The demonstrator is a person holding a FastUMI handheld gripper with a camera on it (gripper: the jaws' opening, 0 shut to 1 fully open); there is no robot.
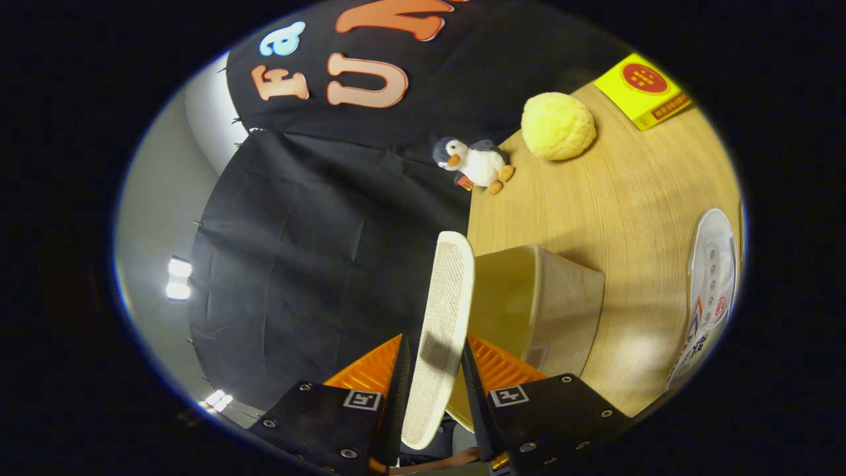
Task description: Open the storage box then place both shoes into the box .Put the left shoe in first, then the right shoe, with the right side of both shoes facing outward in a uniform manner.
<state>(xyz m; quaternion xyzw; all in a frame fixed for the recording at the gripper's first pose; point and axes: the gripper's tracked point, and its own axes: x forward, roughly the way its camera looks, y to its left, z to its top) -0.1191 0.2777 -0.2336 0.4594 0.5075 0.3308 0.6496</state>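
Note:
My gripper (434, 344) is shut on a white shoe (441, 297), both fingers pressing its sides. The shoe's dotted sole faces the black cloth wall, and the shoe reaches out well beyond the fingertips. Right behind it stands the translucent beige storage box (562, 297) on the wooden table (628, 198); the held shoe is at the box's open side, partly covering it. A second white shoe (710, 291) with eyelets and red and blue marks lies on the table farther off, past the box.
A small penguin plush (476, 164) sits at the table's edge by the cloth wall. A round yellow plush (558, 125) and a flat yellow box (642, 89) lie beyond it. The whole view is tilted sideways.

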